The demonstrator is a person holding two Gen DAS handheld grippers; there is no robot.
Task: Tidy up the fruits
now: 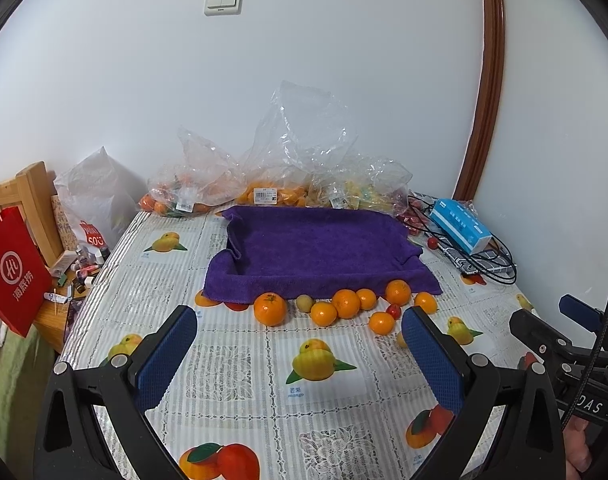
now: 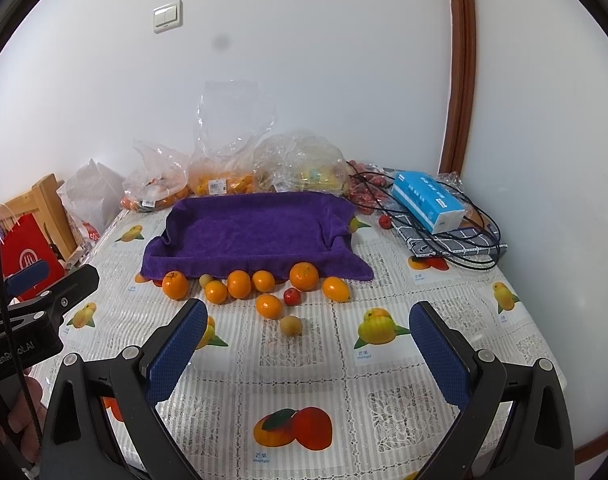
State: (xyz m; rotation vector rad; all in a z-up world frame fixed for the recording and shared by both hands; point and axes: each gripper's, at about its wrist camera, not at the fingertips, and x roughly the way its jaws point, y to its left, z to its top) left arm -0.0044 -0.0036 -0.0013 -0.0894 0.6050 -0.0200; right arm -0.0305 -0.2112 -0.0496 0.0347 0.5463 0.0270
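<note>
Both the left gripper [image 1: 299, 354] and the right gripper [image 2: 308, 344] hung spread wide and empty over bare fruit-printed plastic tablecloth [image 2: 304, 376], with open room ahead of each. The loose round oranges [image 2: 239, 284] lay in a row touching the near edge of the purple towel-lined tray [image 2: 247, 232]; 1 small tan fruit [image 2: 291, 325] sat apart, nearer the right gripper. Clear plastic bags of fruit [image 1: 271, 184] crowded the far wall, and a blue tissue box [image 2: 428, 202] and black cables [image 2: 476, 236] filled the right corner.
</note>
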